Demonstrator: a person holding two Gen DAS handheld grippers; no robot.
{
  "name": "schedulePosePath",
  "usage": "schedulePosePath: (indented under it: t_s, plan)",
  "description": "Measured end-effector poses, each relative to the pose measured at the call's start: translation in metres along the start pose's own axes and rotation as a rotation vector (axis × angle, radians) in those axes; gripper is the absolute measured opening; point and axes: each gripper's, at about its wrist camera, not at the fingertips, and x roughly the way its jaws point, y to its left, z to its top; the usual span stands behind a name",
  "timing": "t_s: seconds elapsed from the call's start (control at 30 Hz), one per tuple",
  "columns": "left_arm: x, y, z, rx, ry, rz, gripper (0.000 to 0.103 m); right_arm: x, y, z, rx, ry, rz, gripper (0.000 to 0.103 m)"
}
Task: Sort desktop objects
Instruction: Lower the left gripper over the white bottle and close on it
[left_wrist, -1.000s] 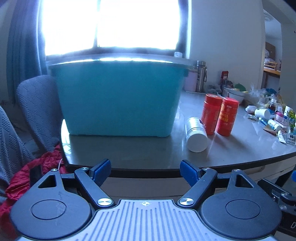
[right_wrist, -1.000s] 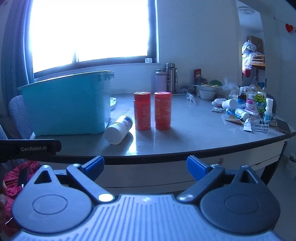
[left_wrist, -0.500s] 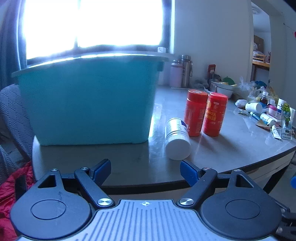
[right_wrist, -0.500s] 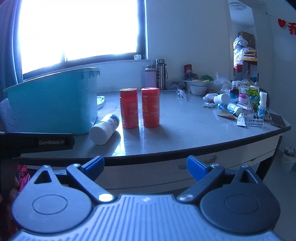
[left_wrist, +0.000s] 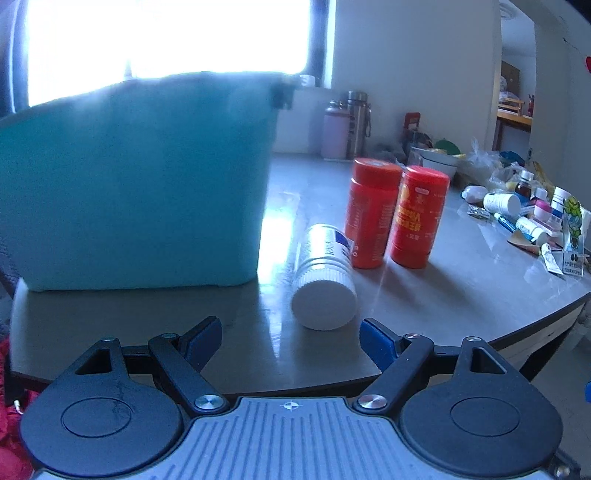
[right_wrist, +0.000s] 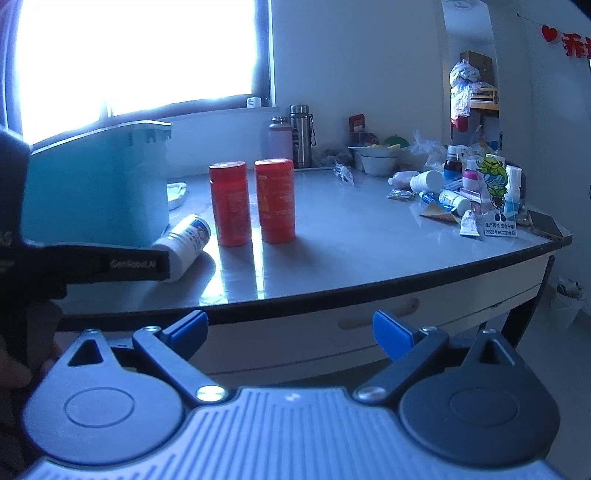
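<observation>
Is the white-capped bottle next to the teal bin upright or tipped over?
Tipped over. The white-capped bottle lies on its side on the table, cap toward the camera, beside the teal bin and the two upright red bottles.

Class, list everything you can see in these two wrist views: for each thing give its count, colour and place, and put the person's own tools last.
bin: one, teal, left on the table.
red bottles: two, upright, side by side at the middle.
white bottle: one, lying on its side between the bin and the red bottles, cap toward the table edge.
flasks: two, one steel, one pinkish, by the back wall.
bowl: one, white, back right.
small clutter: many small bottles, tubes and packets, far right.
left gripper: black, blue pads, jaws open, just short of the white bottle.
right gripper: same, jaws open, before the table edge.
</observation>
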Motion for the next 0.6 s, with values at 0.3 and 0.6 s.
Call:
schedulePosePath:
  t_s: [0.3,0.6]
  plan:
    - [0.031,-0.007,0.004,0.007,0.023,-0.002,0.084,0.013,-0.006,-0.006,0.022,0.033,-0.028,0.097]
    - [0.063,-0.01,0.017,-0.008,0.04,-0.005,0.084,0.026,-0.002,-0.009,0.021,0.066,-0.019,0.097]
